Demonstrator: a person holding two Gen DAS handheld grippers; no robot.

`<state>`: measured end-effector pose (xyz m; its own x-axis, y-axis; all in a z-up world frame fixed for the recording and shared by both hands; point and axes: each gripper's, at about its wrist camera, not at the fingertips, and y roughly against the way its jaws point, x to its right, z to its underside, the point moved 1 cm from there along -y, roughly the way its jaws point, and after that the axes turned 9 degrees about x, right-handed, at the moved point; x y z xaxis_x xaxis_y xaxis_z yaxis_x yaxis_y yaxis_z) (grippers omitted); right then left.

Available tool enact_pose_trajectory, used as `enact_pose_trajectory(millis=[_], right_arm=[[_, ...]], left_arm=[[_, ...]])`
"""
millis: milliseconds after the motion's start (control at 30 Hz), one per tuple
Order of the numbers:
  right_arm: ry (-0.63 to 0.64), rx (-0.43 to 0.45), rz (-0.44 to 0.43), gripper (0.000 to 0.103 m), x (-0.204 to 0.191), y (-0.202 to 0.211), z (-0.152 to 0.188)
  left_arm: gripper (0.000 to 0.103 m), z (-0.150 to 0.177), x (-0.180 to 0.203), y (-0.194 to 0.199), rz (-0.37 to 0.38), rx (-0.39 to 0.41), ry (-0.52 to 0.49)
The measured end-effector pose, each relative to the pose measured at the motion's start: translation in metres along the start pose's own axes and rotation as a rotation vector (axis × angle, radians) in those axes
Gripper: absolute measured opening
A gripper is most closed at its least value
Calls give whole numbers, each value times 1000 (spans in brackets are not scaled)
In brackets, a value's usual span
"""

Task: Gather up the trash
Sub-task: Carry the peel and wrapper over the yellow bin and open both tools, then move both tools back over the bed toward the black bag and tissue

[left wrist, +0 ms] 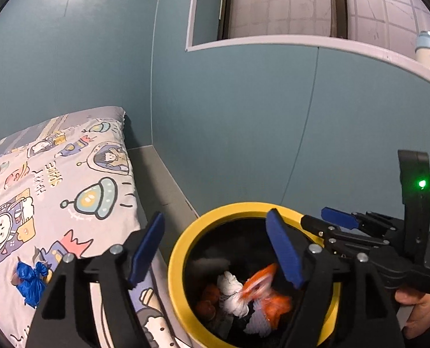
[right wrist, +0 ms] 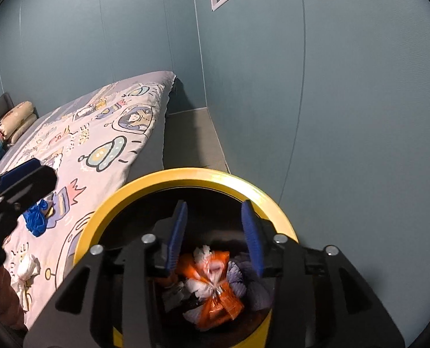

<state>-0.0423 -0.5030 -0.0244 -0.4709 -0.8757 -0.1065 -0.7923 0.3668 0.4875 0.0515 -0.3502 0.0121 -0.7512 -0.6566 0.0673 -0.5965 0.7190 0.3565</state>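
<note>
Two tongs open and empty over yellow bin (right wrist: 186,178): right tongs (right wrist: 215,237) above dropped orange wrapper (right wrist: 215,284); left tongs (left wrist: 215,249) nearer blue wad (left wrist: 31,284), lying leftward on bed (left wrist: 70,174), no clear long axis.

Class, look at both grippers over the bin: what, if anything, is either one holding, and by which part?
Nothing. The left gripper and right gripper are open; the orange wrapper is below them in the bin.

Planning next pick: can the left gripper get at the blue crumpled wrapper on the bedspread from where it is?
Probably yes. The blue wrapper lies exposed on the bedspread, nothing on it, just left of the left gripper, whose jaws stand open and empty by the yellow bin.
</note>
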Motion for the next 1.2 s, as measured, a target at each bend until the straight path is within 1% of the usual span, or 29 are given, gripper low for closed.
enact_pose_trajectory(millis=[133, 167, 333, 433, 567, 600, 667, 767, 867, 1033, 1200], right_arm=[[-2, 6, 4, 43, -2, 8, -4], [2, 12, 5, 45, -5, 12, -5], [16, 35, -16, 49, -23, 29, -13], [36, 53, -43, 51, -41, 41, -19], [71, 64, -99, 54, -73, 52, -24], [80, 64, -113, 55, -81, 54, -25], [94, 60, -145, 55, -98, 57, -26], [110, 52, -194, 56, -123, 57, -25], [124, 46, -245, 59, -146, 60, -24], [154, 50, -308, 61, -183, 70, -23], [176, 36, -367, 61, -219, 75, -19]], left_arm=[[72, -12, -9, 19, -7, 38, 17], [72, -15, -12, 26, -11, 50, 21], [77, -28, -27, 57, -35, 94, 42], [81, -36, -40, 77, -66, 126, 46], [82, -43, -64, 101, -123, 152, 64], [83, -44, -74, 108, -146, 150, 76], [83, -45, -88, 117, -167, 144, 94], [84, -43, -114, 131, -232, 127, 107], [87, -40, -136, 143, -273, 108, 122], [88, -35, -179, 166, -355, 83, 150], [89, -31, -223, 188, -433, 75, 188]])
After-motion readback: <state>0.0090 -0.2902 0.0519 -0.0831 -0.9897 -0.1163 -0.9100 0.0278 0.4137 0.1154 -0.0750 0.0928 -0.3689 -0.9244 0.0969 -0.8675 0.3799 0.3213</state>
